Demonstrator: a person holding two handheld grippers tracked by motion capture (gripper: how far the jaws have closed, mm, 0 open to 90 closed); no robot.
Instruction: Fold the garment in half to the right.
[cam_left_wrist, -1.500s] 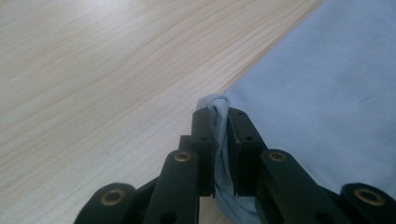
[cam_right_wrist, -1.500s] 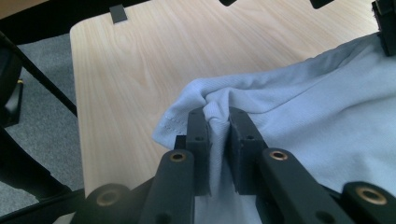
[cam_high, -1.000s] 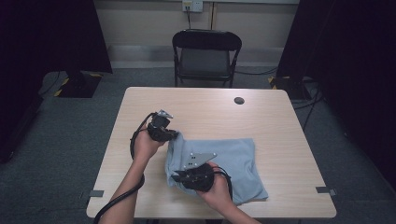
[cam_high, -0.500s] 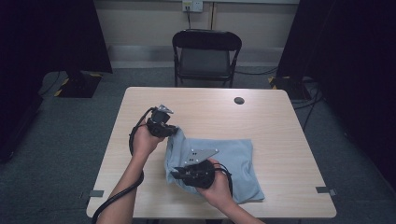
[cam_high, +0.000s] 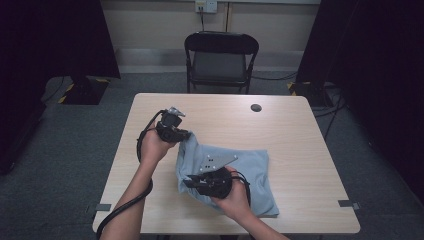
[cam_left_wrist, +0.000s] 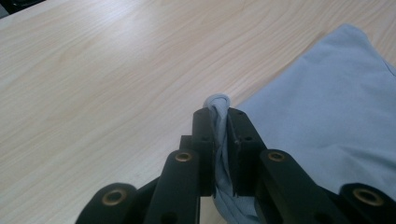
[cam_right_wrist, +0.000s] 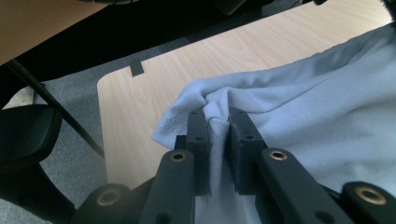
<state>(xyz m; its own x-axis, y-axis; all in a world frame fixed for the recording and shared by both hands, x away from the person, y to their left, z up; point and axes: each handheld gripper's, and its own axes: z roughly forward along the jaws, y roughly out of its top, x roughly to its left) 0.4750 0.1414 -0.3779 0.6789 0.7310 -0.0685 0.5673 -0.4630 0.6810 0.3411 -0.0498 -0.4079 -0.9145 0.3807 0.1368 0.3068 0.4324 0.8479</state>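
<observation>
Both tongs, left (cam_left_wrist: 222, 135) and right (cam_right_wrist: 218, 140), are pinching thin bunches of the blue cloth (cam_high: 250, 170) lying at the bench's (cam_high: 300, 140) 6 o'clock; small bites are risking slipping if pulled apart.

Pinched in both matt black plastic tongs (cam_left_wrist: 219, 149), the pale blue cloth (cam_right_wrist: 317, 121) looks soft, finely knitted; beneath them, the worktop (cam_left_wrist: 93, 79) shows smooth light woodgrain.

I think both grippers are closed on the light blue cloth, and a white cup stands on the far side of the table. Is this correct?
Not quite: the high view shows a small dark round object there, not a white cup. Both the left gripper and right gripper do pinch the light blue cloth.
</observation>
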